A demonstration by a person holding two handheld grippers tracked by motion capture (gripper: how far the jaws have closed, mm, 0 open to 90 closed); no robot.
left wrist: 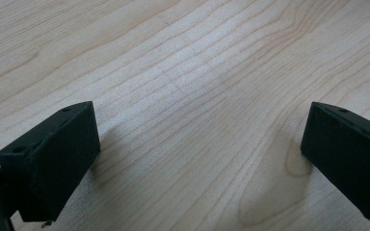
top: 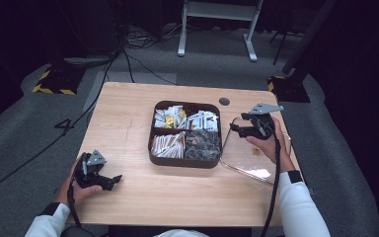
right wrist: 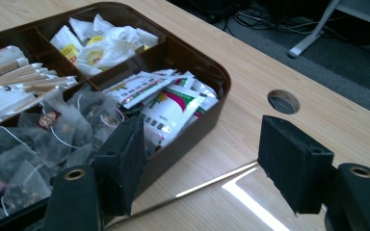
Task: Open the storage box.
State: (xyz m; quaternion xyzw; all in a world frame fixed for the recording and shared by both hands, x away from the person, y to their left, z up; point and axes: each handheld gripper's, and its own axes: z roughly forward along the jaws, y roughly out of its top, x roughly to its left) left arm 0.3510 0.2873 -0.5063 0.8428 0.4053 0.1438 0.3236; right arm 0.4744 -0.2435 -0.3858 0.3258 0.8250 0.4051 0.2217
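On the light wooden table point(top: 128, 123) stands one dark brown rounded plastic box point(top: 185, 161) with four compartments. Just right of the box lies one clear flat lid point(top: 242, 163). Behind the box's right corner there is one round cable hole point(top: 224, 101). Two black hand-held grippers are here: one point(top: 112, 180) left of the box, one point(top: 236, 128) right of it.

high view – above, whole table point(top: 128, 148) | tongs views – close, low; right shares tray point(right wrist: 183, 139)

Grey carpet floor point(top: 24, 133) and cables point(top: 128, 54) surround the wooden table point(top: 128, 148).
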